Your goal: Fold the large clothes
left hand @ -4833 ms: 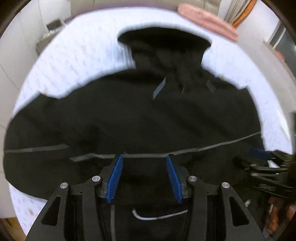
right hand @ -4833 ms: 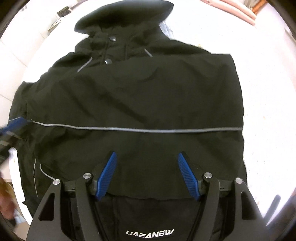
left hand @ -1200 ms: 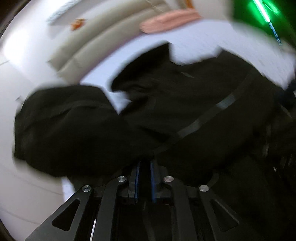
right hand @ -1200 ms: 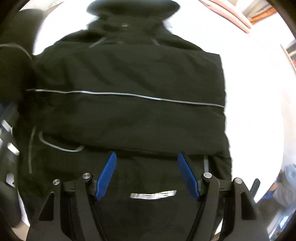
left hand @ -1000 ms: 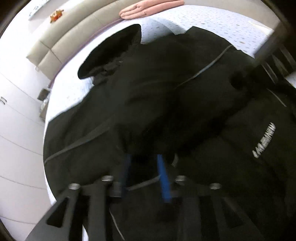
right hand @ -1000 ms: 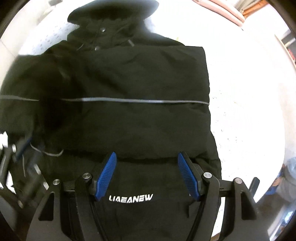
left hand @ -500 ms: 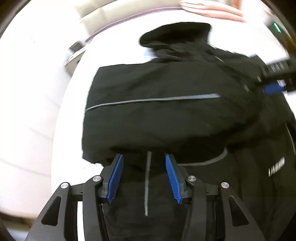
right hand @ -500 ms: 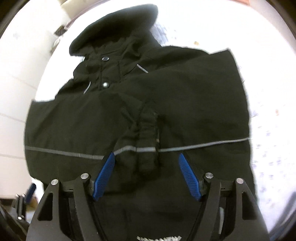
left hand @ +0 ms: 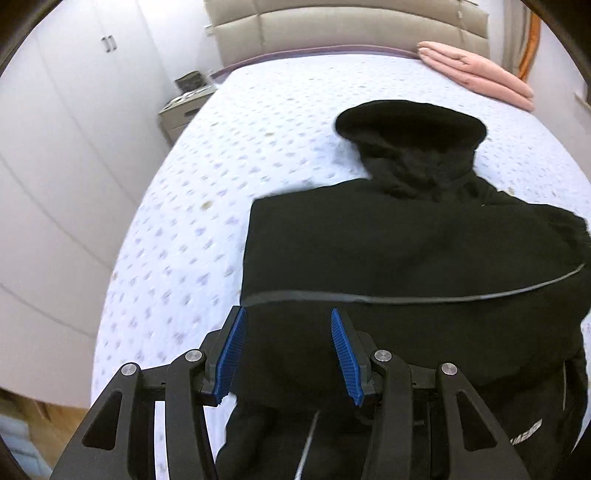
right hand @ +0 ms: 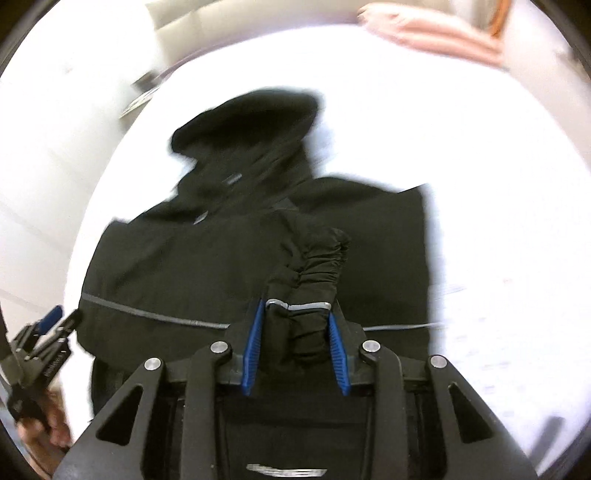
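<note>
Your right hand-held gripper (right hand: 295, 345) is nearest in its own view, pointing down at the bed. Its jaws are closing, and the gathered elastic sleeve cuff (right hand: 314, 273) of the black jacket (right hand: 207, 266) stands bunched between the blue pads (right hand: 252, 350), which press on it from both sides. A grey reflective band crosses the cuff just above the pad tips.

Your left hand-held gripper (left hand: 286, 354) hangs over the near left edge of the black jacket (left hand: 406, 258). Its jaws are spread, with a clear gap between the blue pads (left hand: 231, 354). Dark fabric lies below that gap; no cloth is pinched. In the right wrist view the same tool appears at the lower left edge, carried by your hand (right hand: 44, 424).

The jacket lies flat on the bed (left hand: 221, 166), body towards you, hood (left hand: 410, 122) away from you. Its left side is folded in to a straight edge. A thin grey reflective stripe (left hand: 406, 299) runs across the body just beyond the left gripper's tips. White lettering shows on the hem at the lower right of the left wrist view; it is too cut off to read.

Beyond the jacket, the white dotted bedcover runs to a padded beige headboard (left hand: 351, 26). A folded pink cloth (left hand: 476, 70) rests at the far right corner of the bed. A bedside cabinet (left hand: 184, 107) stands to the left of the bed, against white wardrobe doors (left hand: 74, 110).
</note>
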`<state>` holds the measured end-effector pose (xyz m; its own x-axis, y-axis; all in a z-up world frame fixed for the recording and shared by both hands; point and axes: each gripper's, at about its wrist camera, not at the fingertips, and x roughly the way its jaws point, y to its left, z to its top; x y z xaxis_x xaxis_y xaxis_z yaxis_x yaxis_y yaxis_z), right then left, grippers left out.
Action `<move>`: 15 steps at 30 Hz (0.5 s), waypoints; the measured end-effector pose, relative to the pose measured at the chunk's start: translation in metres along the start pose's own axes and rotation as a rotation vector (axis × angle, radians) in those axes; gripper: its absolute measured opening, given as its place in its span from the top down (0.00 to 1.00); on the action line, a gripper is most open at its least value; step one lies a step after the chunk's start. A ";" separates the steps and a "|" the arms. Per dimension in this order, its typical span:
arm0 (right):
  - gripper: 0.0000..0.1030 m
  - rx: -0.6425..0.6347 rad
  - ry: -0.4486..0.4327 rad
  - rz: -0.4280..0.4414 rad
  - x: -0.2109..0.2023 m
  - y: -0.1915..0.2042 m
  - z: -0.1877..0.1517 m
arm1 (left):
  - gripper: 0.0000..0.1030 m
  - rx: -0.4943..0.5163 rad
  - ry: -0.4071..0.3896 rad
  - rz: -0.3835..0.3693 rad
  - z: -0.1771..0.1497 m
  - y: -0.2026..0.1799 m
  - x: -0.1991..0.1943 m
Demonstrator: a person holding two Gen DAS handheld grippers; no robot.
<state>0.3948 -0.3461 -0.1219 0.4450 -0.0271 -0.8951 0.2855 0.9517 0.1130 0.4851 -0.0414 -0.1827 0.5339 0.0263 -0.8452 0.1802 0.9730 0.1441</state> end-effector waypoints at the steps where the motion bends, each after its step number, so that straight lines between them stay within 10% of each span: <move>1: 0.64 0.014 -0.010 -0.035 -0.004 -0.012 0.002 | 0.52 0.018 0.010 -0.026 0.002 -0.008 0.007; 6: 0.64 0.027 0.080 -0.130 0.040 -0.046 -0.005 | 0.52 0.039 0.149 -0.092 -0.007 -0.033 0.068; 15: 0.60 0.057 0.189 -0.145 0.104 -0.058 -0.017 | 0.51 0.072 0.145 -0.058 -0.009 -0.040 0.076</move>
<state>0.4099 -0.3986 -0.2290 0.2307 -0.0991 -0.9680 0.3845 0.9231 -0.0029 0.5112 -0.0762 -0.2576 0.3972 0.0081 -0.9177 0.2692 0.9549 0.1249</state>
